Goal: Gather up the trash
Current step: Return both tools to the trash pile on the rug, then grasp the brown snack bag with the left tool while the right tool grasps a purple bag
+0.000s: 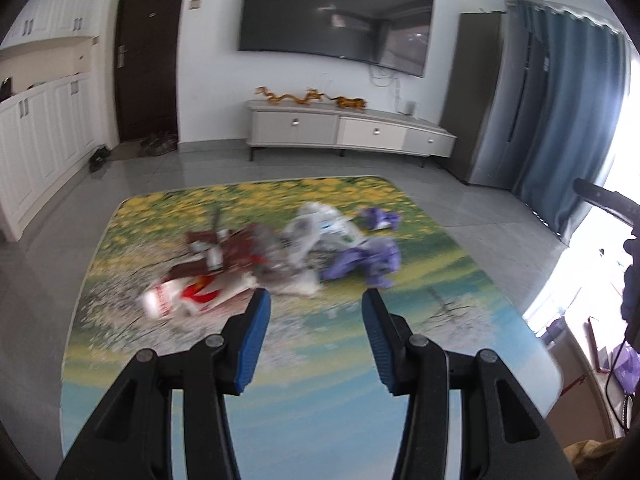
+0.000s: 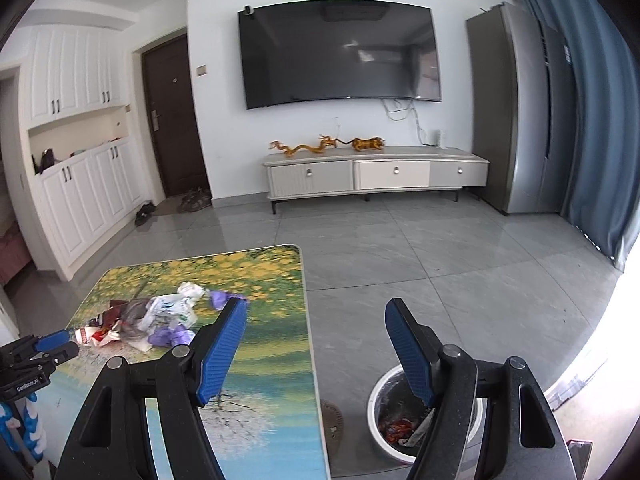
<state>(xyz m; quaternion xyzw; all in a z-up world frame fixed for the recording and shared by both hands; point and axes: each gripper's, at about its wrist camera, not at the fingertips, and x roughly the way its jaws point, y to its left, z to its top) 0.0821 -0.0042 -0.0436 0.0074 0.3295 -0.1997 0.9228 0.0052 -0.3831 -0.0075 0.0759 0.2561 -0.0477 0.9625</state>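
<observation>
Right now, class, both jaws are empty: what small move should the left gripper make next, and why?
Probably ease the left gripper forward onto the red-and-white wrapper, the nearest piece of the trash pile. Its jaws stand open and empty just short of it, and the bin waits beside the table.

This is a home living room: a large dark television [image 2: 340, 54] hangs on the white wall above a low drawer cabinet [image 2: 376, 174]. White cupboards [image 2: 86, 192] line the entry beside a brown door [image 2: 174, 120], with what look like shoes [image 2: 194, 202] on the grey tiled floor [image 2: 440, 264]. Blue curtains [image 2: 592, 120] cover the window.
</observation>
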